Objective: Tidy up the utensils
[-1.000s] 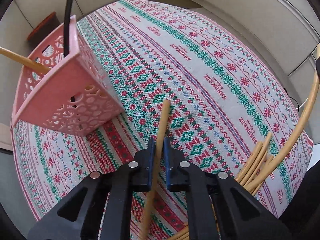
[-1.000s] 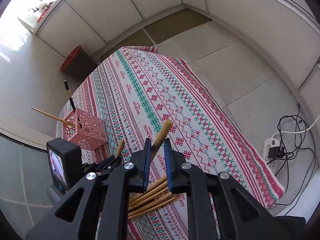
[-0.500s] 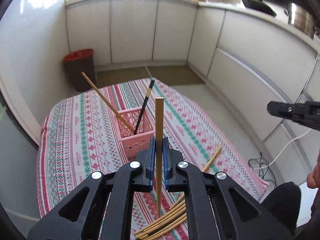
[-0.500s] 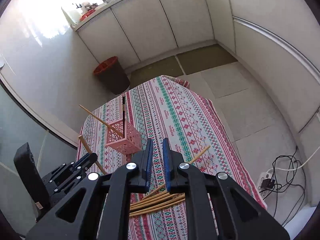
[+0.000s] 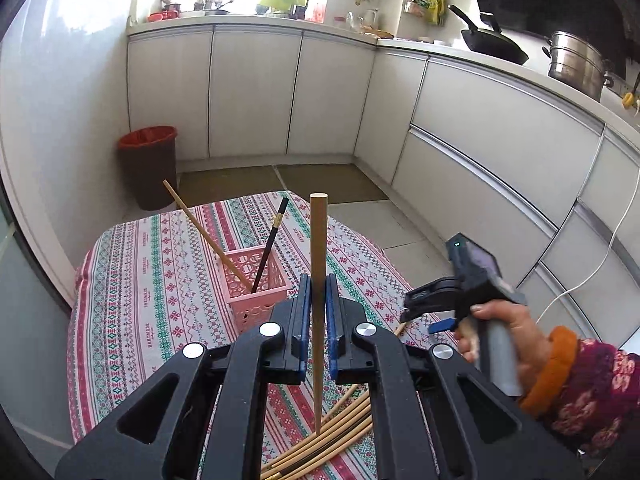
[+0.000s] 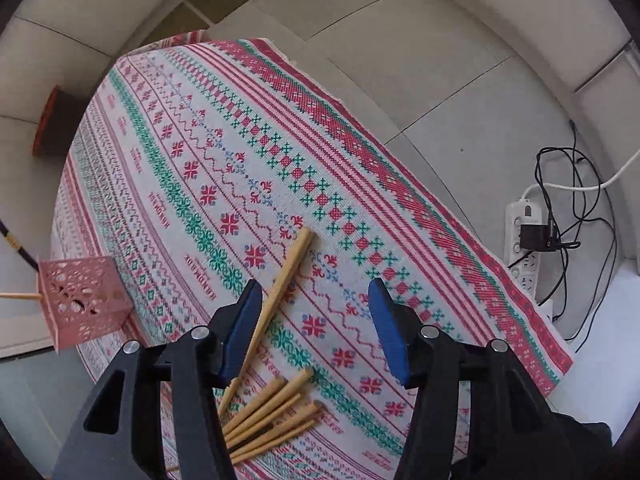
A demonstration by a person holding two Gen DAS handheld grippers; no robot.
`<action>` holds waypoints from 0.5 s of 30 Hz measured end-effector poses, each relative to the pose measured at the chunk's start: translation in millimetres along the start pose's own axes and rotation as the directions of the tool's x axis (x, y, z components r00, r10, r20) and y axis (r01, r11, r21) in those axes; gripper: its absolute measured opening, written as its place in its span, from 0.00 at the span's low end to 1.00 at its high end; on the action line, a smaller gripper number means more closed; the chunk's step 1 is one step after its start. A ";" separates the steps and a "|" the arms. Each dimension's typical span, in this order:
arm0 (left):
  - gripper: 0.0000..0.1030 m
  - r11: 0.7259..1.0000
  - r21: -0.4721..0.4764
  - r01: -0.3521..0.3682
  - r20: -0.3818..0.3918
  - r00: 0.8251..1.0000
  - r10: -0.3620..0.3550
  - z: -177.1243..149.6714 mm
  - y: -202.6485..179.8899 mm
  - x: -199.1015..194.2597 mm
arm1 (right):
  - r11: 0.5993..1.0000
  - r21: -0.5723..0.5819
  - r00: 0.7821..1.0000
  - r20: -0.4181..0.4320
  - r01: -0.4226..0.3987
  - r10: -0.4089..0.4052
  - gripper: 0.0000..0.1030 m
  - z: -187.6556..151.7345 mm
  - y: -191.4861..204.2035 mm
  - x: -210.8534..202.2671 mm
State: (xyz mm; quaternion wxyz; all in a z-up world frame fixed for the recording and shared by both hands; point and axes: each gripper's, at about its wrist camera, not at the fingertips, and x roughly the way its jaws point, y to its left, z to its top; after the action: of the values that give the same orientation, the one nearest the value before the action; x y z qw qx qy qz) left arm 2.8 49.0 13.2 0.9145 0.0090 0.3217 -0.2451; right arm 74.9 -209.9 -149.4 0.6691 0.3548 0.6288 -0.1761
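Observation:
My left gripper [image 5: 316, 304] is shut on a wooden chopstick [image 5: 318, 264] and holds it upright above the table. A pink perforated basket [image 5: 256, 280] stands beyond it with one wooden and one black chopstick leaning inside. It also shows in the right wrist view [image 6: 80, 300]. My right gripper [image 6: 316, 316] is open and empty above the cloth; it also shows in the left wrist view [image 5: 424, 308]. A single wooden chopstick [image 6: 280, 284] lies by its left finger. A pile of several wooden chopsticks [image 6: 272, 416] lies below.
The table carries a red, green and white patterned cloth [image 6: 260, 160]. A dark bin with a red liner [image 5: 148, 164] stands on the floor beyond it. A power strip with cables [image 6: 528, 240] lies on the floor to the right. White cabinets [image 5: 256, 92] line the walls.
My right gripper let go of its chopstick, which now lies on the cloth, then opened wide and tilted down toward the table. My left gripper rose and levelled, still holding its chopstick upright.

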 end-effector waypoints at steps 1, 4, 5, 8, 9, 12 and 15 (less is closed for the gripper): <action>0.06 1.000 -0.004 0.002 -0.004 1.000 -0.002 0.0 1.9 1.4 | 1.000 0.005 1.000 0.001 0.012 -0.012 0.52 0.1 4.9 6.8; 0.06 1.000 -0.011 -0.007 -0.009 1.000 0.007 0.3 6.9 4.8 | 0.995 -0.012 0.994 0.053 0.095 -0.094 0.34 1.9 29.5 14.7; 0.06 1.000 -0.012 -0.011 -0.008 1.000 0.011 0.2 9.0 5.6 | 0.989 -0.027 0.987 0.072 0.148 -0.146 0.14 1.7 37.0 15.3; 0.06 0.999 -0.034 -0.014 0.000 1.000 0.014 1.6 14.1 4.5 | 0.987 -0.024 0.982 0.112 0.159 -0.155 0.10 -2.1 49.2 17.5; 0.06 0.999 -0.041 -0.011 0.006 1.000 0.011 2.4 15.5 2.0 | 0.991 -0.025 0.985 0.117 0.134 -0.131 0.08 -3.9 49.8 16.4; 0.06 0.999 -0.043 -0.003 0.030 1.000 0.004 5.4 13.8 -7.0 | 0.995 -0.072 0.980 0.189 0.072 -0.058 0.08 -17.0 56.8 -6.8; 0.06 0.999 -0.046 0.010 0.057 0.998 -0.007 10.2 9.3 -19.7 | 0.989 -0.146 0.967 0.249 -0.026 0.062 0.07 -34.7 60.6 -46.5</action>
State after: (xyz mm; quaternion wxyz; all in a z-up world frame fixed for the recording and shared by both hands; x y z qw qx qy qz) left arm -0.3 64.2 31.6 0.9222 -0.0206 0.3013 -0.2417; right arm 84.5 -153.9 -87.6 0.7709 0.2953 0.5412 -0.1599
